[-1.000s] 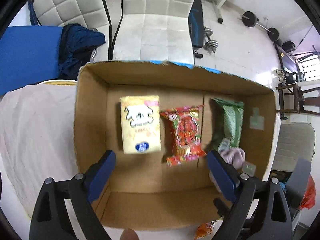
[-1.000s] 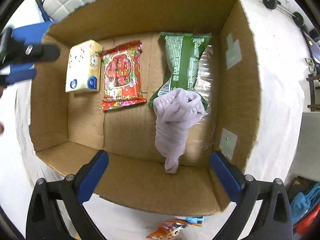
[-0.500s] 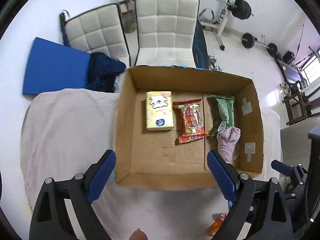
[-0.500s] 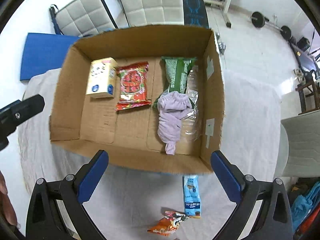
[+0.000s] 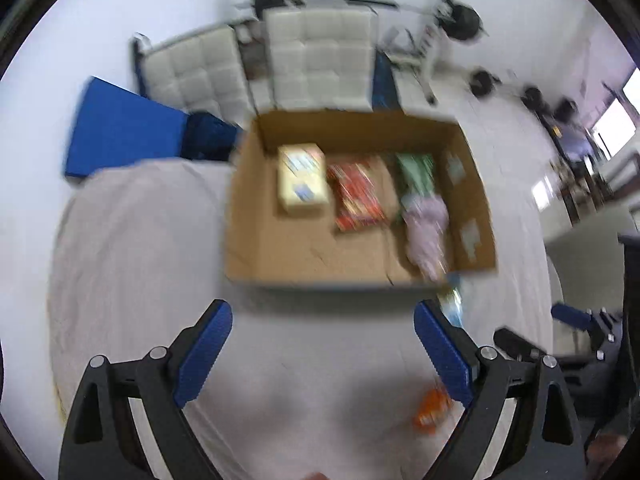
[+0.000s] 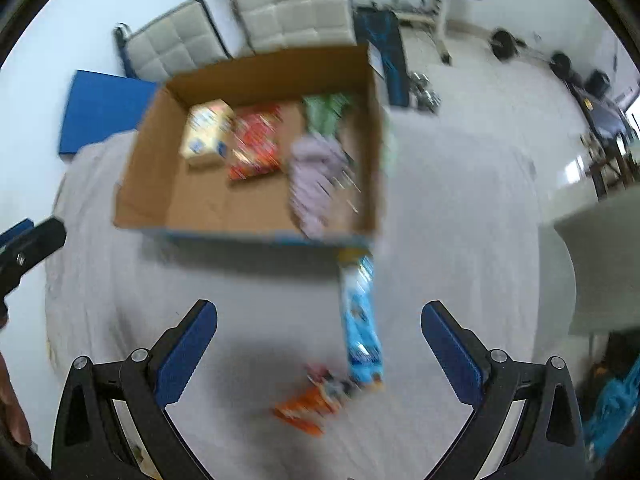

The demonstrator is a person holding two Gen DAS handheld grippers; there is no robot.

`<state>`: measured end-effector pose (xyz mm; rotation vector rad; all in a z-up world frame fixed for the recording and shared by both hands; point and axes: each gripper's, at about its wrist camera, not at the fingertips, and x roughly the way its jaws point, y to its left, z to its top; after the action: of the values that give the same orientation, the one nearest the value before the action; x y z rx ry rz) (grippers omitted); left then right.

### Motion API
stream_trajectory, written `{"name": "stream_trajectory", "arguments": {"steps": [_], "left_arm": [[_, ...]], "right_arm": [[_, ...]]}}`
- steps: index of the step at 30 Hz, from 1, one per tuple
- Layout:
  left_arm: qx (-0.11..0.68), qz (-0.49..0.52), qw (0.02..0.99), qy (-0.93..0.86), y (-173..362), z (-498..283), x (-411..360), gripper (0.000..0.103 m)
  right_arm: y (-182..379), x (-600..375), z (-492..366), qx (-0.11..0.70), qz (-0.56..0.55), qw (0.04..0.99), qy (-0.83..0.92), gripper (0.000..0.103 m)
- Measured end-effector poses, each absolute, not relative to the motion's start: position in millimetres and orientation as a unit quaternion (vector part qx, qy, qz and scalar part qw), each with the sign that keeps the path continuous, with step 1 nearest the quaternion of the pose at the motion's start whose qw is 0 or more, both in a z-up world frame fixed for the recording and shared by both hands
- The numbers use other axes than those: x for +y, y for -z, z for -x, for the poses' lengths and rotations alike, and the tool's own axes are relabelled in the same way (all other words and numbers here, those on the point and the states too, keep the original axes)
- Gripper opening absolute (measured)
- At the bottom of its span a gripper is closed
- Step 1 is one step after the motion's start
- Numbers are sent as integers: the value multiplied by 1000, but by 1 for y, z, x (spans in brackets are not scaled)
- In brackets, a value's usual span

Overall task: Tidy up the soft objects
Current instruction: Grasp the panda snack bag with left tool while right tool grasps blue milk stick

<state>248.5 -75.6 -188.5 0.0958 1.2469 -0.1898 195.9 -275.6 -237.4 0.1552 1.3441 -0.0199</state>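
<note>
A cardboard box (image 5: 256,216) (image 6: 144,184) stands on the cloth-covered table. It holds a yellow tissue pack (image 5: 300,182) (image 6: 206,132), a red snack bag (image 5: 356,196) (image 6: 256,144), a green bag (image 5: 416,168) (image 6: 324,114) and a lilac cloth (image 5: 426,228) (image 6: 316,176). A light blue packet (image 6: 362,320) (image 5: 452,304) and an orange packet (image 6: 308,404) (image 5: 430,408) lie on the table in front of the box. My left gripper (image 5: 322,344) is open and empty, above the table in front of the box. My right gripper (image 6: 318,340) is open and empty over the two loose packets. Both views are blurred.
Two white padded chairs (image 5: 316,60) (image 6: 292,12) stand behind the table, with a blue mat (image 5: 120,128) (image 6: 100,108) at the left. Gym weights (image 5: 460,20) lie on the floor at the back. The left gripper's tip (image 6: 32,244) shows at the left edge of the right wrist view.
Both grippers have pulled back and up away from the box, so it looks smaller. The loose packets on the table have come into view. The lilac cloth stays in the box.
</note>
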Motion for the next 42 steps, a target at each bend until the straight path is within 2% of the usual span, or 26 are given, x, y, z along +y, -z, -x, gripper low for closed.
{"name": "stream_trajectory", "arguments": {"steps": [9,18,20,21,22,24,32,39,42], "left_arm": [[685,-87,701,177,300,-189,-162,93],[750,-146,609,212,399,-160,-232,93],[759,-161,595,209,416,-158,-238,82],[763,-166,589,206,423,-157,-240,66],[767,-163,584,209,427,-157,-240,51],[766,-154,587,210,426,-158,-238,44],[750,-89,633,167,391,-181,-178,44],[745,-45,659,95,392,-202,-117,44],[741,-39,666,78,397,-204,-104,44]], "right_arm": [[315,-361,-105,685,-127,713,81,103],[354,-399,-62,688,-135,701,132,103],[358,-403,-59,690,-135,698,135,103],[359,-404,-57,691,-135,697,135,103],[361,-406,-57,692,-136,696,136,103],[362,-408,-60,692,-140,695,133,103],[353,-379,-110,688,-125,709,92,103],[379,-329,-173,702,-101,703,60,102],[399,-317,-189,717,-98,688,57,91]]}}
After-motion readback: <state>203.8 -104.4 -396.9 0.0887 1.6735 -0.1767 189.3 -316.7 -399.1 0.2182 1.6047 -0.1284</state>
